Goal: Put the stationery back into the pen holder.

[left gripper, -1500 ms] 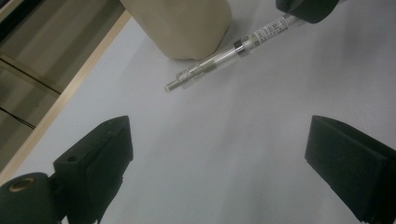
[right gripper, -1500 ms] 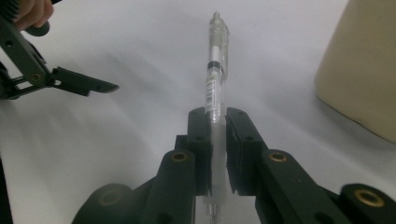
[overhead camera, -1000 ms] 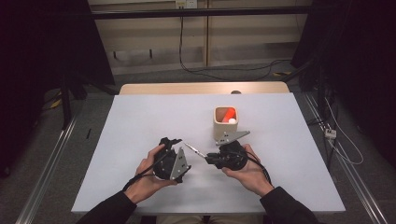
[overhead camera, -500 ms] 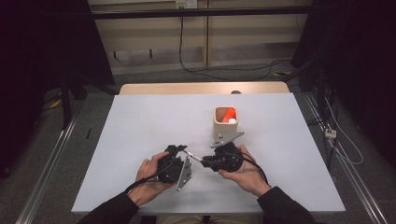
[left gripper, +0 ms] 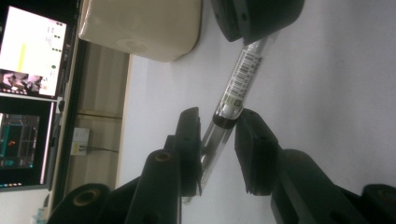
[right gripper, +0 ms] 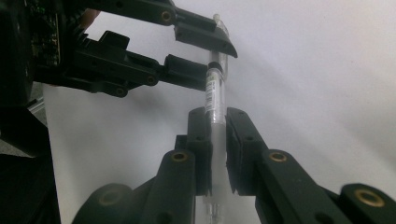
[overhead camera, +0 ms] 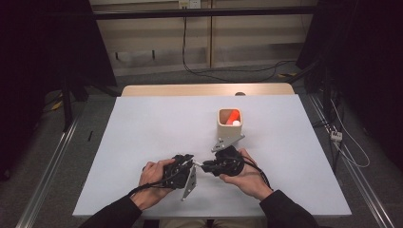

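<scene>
— Where do we have the pen [right gripper: 215, 100] right now?

— Between our two hands, low over the near middle of the white tabletop [overhead camera: 157, 123]. It is a clear-barrelled pen with a barcode label and a dark band, and it spans the gap from one pair of tongs to the other.

— What are the right tongs [right gripper: 215, 140] doing?

— They are clamped on the pen. In the right gripper view both black pads press on the clear barrel, which runs up between them and on toward the other hand.

— And the left tongs [left gripper: 219, 140]?

— Their jaws have just been closing, with the pen between them. In the left gripper view the barrel lies against one pad; at the dark band the other pad sits just beside it — we cannot tell whether it already presses. In the right gripper view the two left jaws sit on either side of the pen's far end, by the dark band.

— How do the hands lie from above?

— The left tongs [overhead camera: 183, 167] and the right tongs [overhead camera: 209, 167] point at each other, tips near together, both hands close to the near edge.

— Anything else on the tabletop?

— A cream square holder [overhead camera: 230, 124] stands beyond the right hand, farther back, with something red and something white inside.
</scene>
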Tool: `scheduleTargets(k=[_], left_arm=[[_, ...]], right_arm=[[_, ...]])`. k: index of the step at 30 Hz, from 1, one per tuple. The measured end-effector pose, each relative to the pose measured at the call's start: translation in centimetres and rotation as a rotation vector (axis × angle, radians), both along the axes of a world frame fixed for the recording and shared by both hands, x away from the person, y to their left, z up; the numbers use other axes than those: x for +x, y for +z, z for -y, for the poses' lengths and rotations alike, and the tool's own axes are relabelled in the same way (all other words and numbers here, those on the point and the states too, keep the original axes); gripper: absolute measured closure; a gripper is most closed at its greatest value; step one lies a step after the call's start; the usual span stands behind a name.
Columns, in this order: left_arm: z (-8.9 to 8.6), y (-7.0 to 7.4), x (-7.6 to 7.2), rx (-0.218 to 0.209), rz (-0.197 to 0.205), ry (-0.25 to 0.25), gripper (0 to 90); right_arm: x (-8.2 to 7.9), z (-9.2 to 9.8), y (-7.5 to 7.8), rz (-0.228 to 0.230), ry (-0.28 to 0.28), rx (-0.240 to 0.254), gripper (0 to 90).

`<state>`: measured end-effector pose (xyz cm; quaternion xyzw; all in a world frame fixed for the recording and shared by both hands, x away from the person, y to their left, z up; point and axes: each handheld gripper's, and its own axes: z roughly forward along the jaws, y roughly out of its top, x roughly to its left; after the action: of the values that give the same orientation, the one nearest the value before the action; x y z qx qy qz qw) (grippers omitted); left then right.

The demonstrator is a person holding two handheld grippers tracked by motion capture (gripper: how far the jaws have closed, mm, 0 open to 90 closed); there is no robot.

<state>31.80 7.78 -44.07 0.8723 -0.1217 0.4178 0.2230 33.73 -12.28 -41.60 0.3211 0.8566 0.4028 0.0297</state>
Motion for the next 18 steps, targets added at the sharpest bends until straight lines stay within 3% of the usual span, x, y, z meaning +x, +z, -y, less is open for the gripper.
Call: scheduleTargets(k=[4,5,6,9,12,14,15,17,18], left_arm=[[0.2,-0.3,-0.1,0.006,-0.004,-0.003,75.2],[0.2,-0.2,-0.1,0.008,-0.014,0.005,76.0],[0.2,-0.2,0.1,-0.002,-0.052,0.018,76.9],[0.2,0.0,0.1,-0.041,-0.086,0.046,78.7],[0.2,0.1,0.1,-0.039,-0.110,0.057,80.0],[0.2,0.1,0.4,-0.047,-0.143,0.063,80.4],[0.2,0.1,0.4,-0.064,-0.163,0.087,80.4],[0.0,0.2,0.9,-0.074,-0.200,0.096,80.5],[-0.2,0.3,1.1,-0.080,-0.210,0.097,80.5]], right_arm=[[0.1,0.1,0.0,-0.006,-0.007,0.010,81.1],[0.1,0.2,0.0,-0.005,-0.011,0.016,81.1],[0.1,0.2,0.0,-0.001,-0.014,0.025,81.1],[0.0,0.4,0.2,0.024,-0.024,0.055,80.8],[0.1,0.6,0.3,0.040,-0.032,0.075,79.0],[0.1,0.6,0.2,0.063,-0.048,0.077,76.2],[0.0,0.7,0.2,0.068,-0.054,0.073,72.2],[0.0,0.9,-0.1,0.084,-0.081,0.070,59.3],[-0.1,1.1,-0.2,0.091,-0.090,0.079,57.0]])
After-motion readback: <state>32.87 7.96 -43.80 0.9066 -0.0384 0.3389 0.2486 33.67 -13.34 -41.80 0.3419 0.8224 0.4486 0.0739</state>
